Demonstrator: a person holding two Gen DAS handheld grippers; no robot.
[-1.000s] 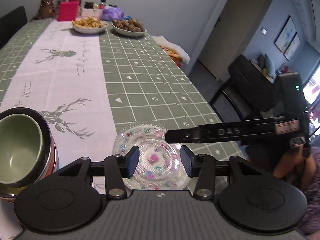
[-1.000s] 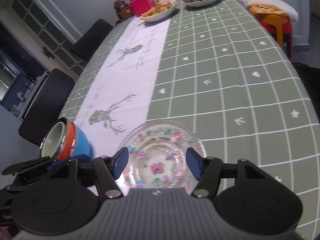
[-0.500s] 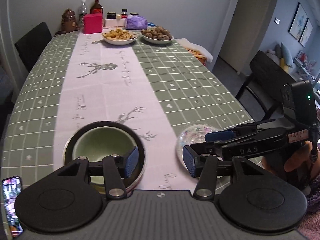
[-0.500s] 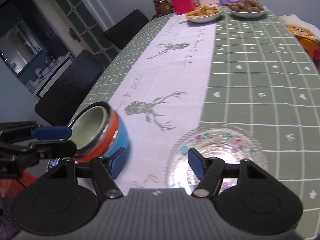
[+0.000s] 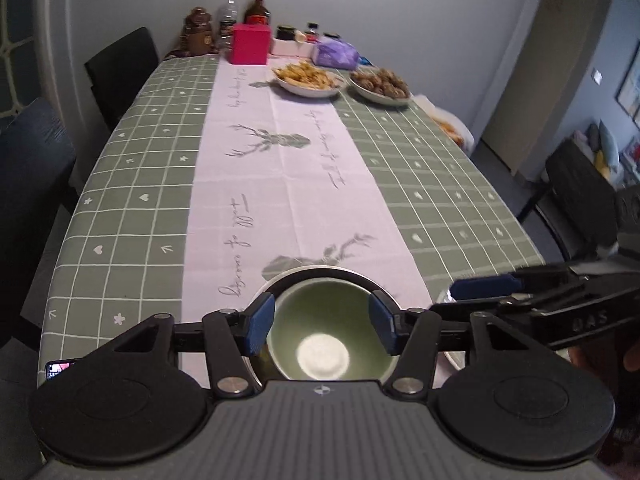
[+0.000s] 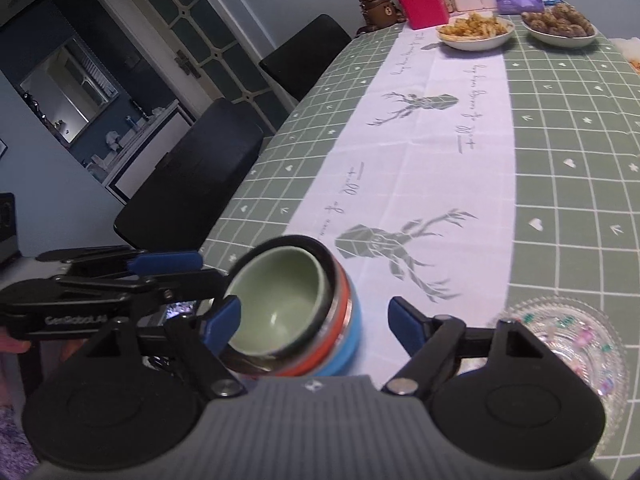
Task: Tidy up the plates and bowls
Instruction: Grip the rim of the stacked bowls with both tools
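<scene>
A stack of nested bowls point(image 5: 324, 320) stands near the table's front edge, with a green bowl point(image 6: 276, 304) inside a steel-rimmed one over orange and blue ones. My left gripper point(image 5: 322, 322) is open, its fingers on either side of the stack's rim and above it. My right gripper point(image 6: 314, 322) is open and hovers just in front of the stack. A clear glass plate point(image 6: 572, 340) with coloured flowers lies to the right of the stack; only its edge shows in the left wrist view point(image 5: 448, 300).
Two bowls of food point(image 5: 308, 78) point(image 5: 380, 84), a red box point(image 5: 250, 44), bottles and jars stand at the table's far end. Black chairs point(image 6: 192, 196) line the left side and one point(image 5: 576, 192) the right. A phone point(image 5: 60, 368) lies at the front left edge.
Both grippers have swung left from the glass plate to the bowl stack. The left one now straddles the stack; the plate has slid to the right edge of both views.
</scene>
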